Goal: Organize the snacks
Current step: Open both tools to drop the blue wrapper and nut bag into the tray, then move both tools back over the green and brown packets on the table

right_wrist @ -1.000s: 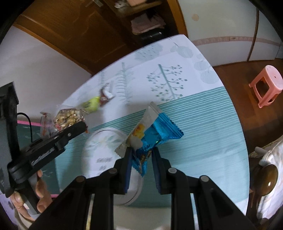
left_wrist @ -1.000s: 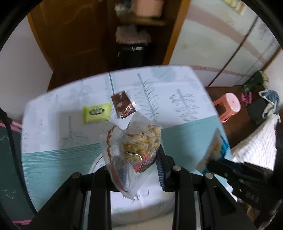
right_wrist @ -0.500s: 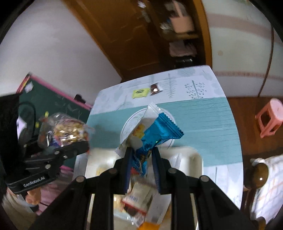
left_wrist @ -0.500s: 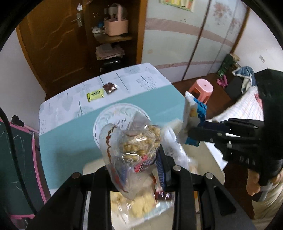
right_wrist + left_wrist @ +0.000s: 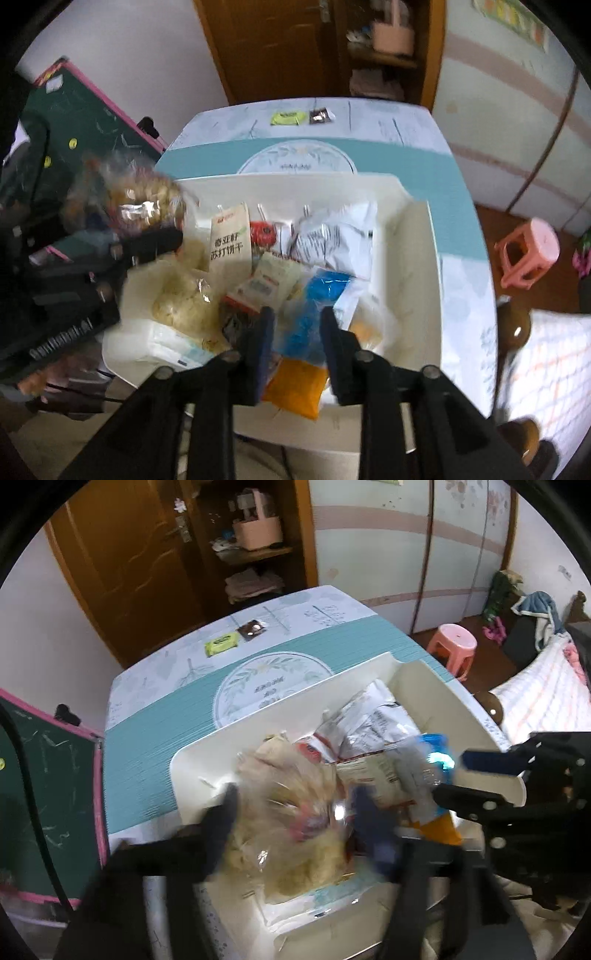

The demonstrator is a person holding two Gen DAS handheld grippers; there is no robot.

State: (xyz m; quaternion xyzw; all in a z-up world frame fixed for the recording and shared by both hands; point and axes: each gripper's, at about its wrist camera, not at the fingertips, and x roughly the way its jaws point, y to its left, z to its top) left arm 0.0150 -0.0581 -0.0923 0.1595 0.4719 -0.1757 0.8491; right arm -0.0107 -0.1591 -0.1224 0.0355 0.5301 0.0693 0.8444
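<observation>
Snacks fill a white bin (image 5: 406, 266) at the near edge of a teal-clothed table (image 5: 424, 173), both grippers poised above it.

Largest to smallest: the bin holds cracker packets, white pouches and an orange packet (image 5: 295, 387). The left gripper (image 5: 291, 801), blurred, has its jaws opening, with a clear bag of puffed snacks (image 5: 291, 812) between them; whether the fingers touch it cannot be told. The right gripper (image 5: 295, 321) also has its jaws opening, and a blue-and-white packet (image 5: 317, 295) lies between them over the bin. A green packet (image 5: 287, 118) and a dark brown packet (image 5: 321, 115) lie side by side, well apart from the bin, at the far edge of the table.
</observation>
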